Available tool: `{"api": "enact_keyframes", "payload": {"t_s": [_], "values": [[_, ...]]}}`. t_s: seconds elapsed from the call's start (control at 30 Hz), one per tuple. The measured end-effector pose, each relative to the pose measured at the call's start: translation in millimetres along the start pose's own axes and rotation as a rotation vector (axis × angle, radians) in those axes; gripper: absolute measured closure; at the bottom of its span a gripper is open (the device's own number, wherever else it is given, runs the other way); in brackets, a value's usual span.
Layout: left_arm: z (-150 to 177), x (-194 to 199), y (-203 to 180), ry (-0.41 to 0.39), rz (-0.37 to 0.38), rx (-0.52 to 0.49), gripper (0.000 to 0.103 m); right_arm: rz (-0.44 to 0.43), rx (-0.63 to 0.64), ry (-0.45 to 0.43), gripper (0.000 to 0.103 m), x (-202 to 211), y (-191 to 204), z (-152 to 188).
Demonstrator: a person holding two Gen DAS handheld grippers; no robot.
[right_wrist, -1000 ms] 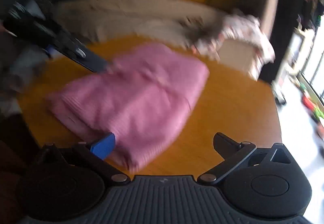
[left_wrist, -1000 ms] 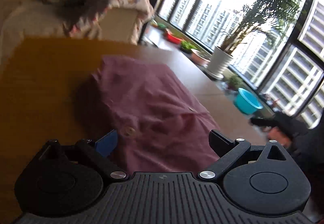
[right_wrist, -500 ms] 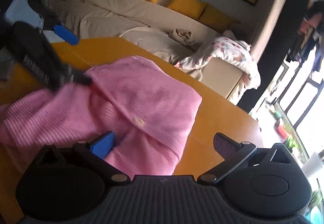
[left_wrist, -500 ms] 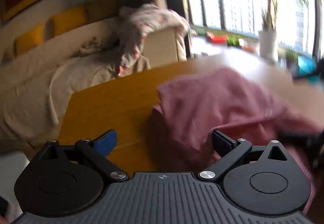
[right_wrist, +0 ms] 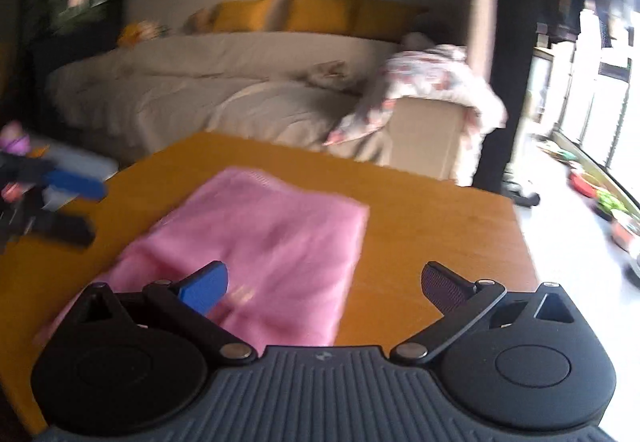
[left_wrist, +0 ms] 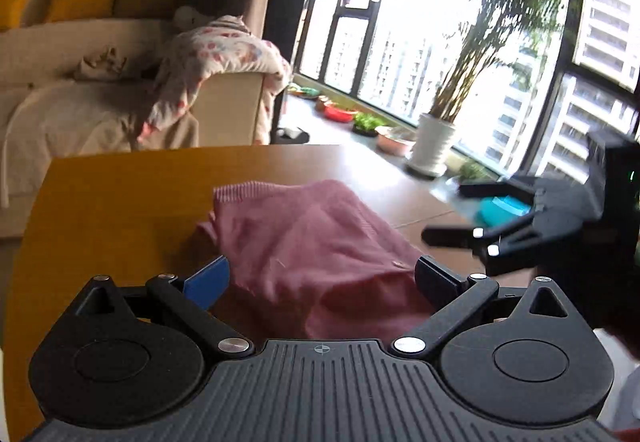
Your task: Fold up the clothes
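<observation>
A pink knitted garment (left_wrist: 312,242) lies folded in a bundle on the wooden table (left_wrist: 120,194); it also shows in the right wrist view (right_wrist: 264,242). My left gripper (left_wrist: 322,278) is open and empty, raised just above the garment's near edge. My right gripper (right_wrist: 324,282) is open and empty, above the garment's near right corner. The right gripper also shows at the right of the left wrist view (left_wrist: 460,214), open. The left gripper shows at the left edge of the right wrist view (right_wrist: 68,206), open beside the garment.
A beige sofa (right_wrist: 200,94) with yellow cushions and a floral blanket (right_wrist: 432,82) stands behind the table. A potted palm (left_wrist: 434,146), bowls and small plants line the window sill. The table's far edge (right_wrist: 360,162) is near the sofa.
Both grippers have pulled back from the garment and swung their views. The garment now lies as a more compact folded bundle on the table. Both grippers stay open.
</observation>
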State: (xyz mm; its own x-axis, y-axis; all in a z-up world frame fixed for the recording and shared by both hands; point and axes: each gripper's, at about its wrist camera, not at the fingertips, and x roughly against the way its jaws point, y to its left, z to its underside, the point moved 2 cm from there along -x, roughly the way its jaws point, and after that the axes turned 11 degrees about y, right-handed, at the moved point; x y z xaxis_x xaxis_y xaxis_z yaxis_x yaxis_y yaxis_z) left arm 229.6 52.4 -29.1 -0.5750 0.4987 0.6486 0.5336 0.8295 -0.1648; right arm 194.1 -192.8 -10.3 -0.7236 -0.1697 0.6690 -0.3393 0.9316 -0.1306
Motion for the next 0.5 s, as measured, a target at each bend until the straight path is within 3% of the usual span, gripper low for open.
{"api": "enact_keyframes", "payload": {"t_s": [0.13, 0.23, 0.43, 0.5], "values": [[1, -35, 12, 0.139, -0.151, -0.059, 0.001, 0.026, 0.006, 0.018, 0.0, -5, -6, 6], [16, -39, 21, 0.201, -0.18, -0.096, 0.0, 0.058, 0.034, 0.037, 0.0, -10, -8, 15], [22, -10, 36, 0.148, -0.153, -0.021, 0.001, 0.122, 0.09, 0.075, 0.0, -20, -12, 33], [22, 3, 45, 0.124, -0.134, 0.026, 0.001, 0.093, 0.117, 0.031, 0.0, 2, -6, 34]]}}
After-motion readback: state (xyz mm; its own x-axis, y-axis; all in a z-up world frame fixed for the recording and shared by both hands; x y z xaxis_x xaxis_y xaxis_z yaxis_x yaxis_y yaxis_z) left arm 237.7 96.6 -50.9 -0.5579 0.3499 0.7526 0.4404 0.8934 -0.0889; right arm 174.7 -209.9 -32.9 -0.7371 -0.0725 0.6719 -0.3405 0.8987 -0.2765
